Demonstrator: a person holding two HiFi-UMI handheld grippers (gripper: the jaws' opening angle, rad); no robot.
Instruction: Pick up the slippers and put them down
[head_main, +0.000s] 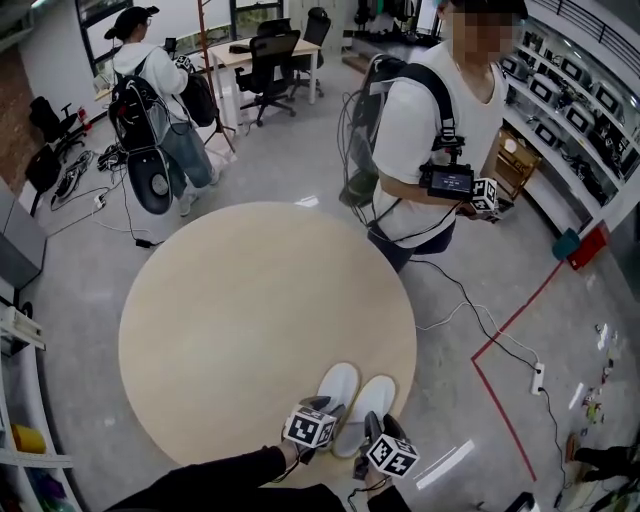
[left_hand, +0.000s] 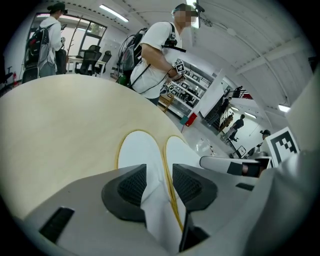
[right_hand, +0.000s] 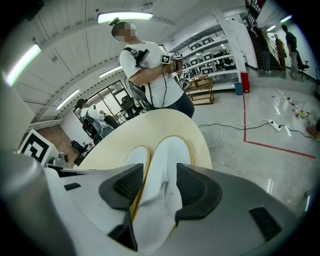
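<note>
Resting side by side on the round worktop (head_main: 240, 300), at lower centre of the head view: left slipper (head_main: 336, 385) and right slipper (head_main: 370, 398), heels close to the near rim. Released around each heel: left claw (left_hand: 159, 186) and right claw (right_hand: 160, 187), pads apart with the white fabric loose between them, not pinched. Looks like slippers set down, withdrawal not yet made.

Main risk in pulling back: a pad snagging the soft heel and dragging a slipper over the near edge, with hardly any worktop behind the heels. Also a risk of the claws knocking together, being just beside each other.

Plenty of bare worktop toward the upper frame. Standing person (head_main: 430, 130) beyond the far rim, well apart.
</note>
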